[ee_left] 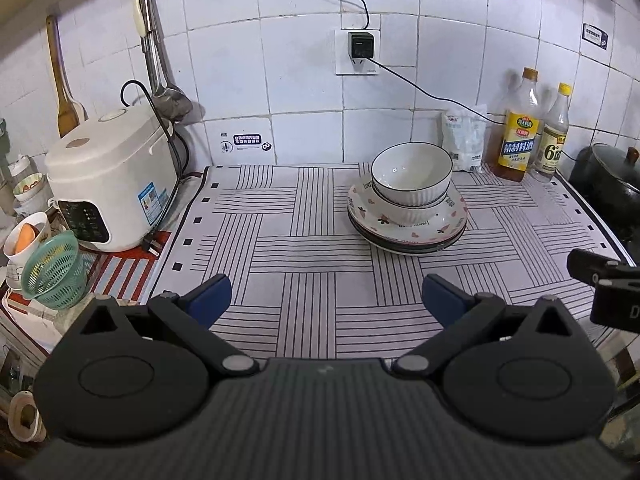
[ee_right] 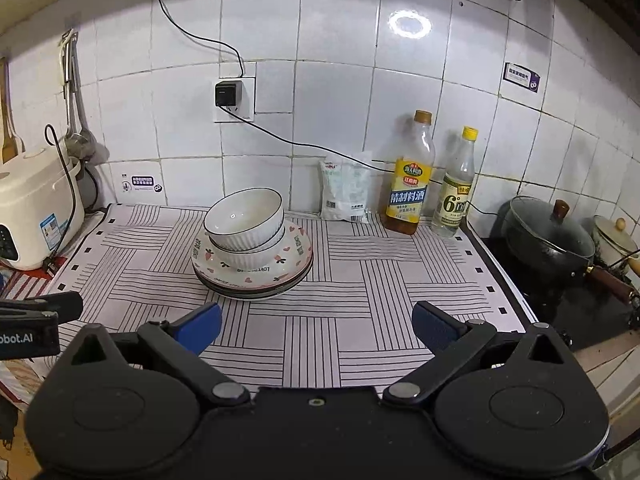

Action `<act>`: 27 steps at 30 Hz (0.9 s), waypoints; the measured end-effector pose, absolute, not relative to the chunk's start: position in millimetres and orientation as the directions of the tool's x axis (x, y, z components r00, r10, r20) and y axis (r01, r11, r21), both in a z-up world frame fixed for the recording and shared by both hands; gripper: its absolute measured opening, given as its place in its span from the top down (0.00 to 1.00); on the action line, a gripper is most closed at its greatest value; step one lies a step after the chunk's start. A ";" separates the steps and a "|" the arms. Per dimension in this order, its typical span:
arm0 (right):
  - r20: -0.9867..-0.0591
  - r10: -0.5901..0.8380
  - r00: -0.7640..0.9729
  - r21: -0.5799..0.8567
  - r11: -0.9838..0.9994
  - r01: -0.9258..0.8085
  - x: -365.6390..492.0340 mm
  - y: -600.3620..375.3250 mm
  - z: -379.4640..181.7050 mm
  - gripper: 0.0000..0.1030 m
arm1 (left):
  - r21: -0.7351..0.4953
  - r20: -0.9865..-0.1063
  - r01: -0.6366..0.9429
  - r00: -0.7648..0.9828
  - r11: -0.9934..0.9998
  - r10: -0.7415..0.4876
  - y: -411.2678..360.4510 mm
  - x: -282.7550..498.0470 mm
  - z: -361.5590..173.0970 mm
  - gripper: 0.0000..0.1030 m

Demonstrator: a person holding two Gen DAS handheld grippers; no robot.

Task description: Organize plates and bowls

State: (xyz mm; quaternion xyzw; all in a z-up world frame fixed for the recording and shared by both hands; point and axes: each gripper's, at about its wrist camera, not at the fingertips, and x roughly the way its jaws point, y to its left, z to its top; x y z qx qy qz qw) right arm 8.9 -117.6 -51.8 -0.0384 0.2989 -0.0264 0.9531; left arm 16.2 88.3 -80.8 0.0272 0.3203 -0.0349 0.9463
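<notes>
Where the white-tiled wall [ee_left: 304, 92] meets the counter, a striped cloth [ee_left: 320, 264] covers the worktop, and a black adapter [ee_left: 361, 45] sits in the wall socket with its cord trailing right. A white rice cooker [ee_left: 108, 176] stands at the left with a ladle [ee_left: 166, 92] hanging above it; a green mesh basket [ee_left: 54, 276] lies tipped beside a cup holding something orange [ee_left: 26, 238]. Against the wall on the right stand a white packet [ee_right: 346, 190], a cooking wine bottle [ee_right: 410, 182] and a vinegar bottle [ee_right: 456, 192], with a dark lidded pot [ee_right: 548, 236] on the stove beyond. Two nested white ribbed bowls [ee_left: 412, 180] rest on a stack of heart-patterned plates [ee_left: 408, 224] mid-cloth, nothing visible inside. The left gripper [ee_left: 326, 300] and right gripper [ee_right: 316, 326] hover spread wide, gripping nothing, well short of the stack.
</notes>
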 end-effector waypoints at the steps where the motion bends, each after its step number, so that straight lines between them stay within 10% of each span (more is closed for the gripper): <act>1: -0.566 -0.072 0.821 -0.090 0.996 0.026 8.9 -117.3 -52.1 0.00 | 0.029 -0.607 0.086 0.793 0.996 -0.051 88.6 15.7 -80.8 0.00; 27: -0.571 -0.081 0.817 -0.076 0.996 0.046 6.5 -122.4 -59.9 0.00 | -0.023 -0.601 0.056 0.797 0.998 -0.059 93.7 14.2 -83.8 0.00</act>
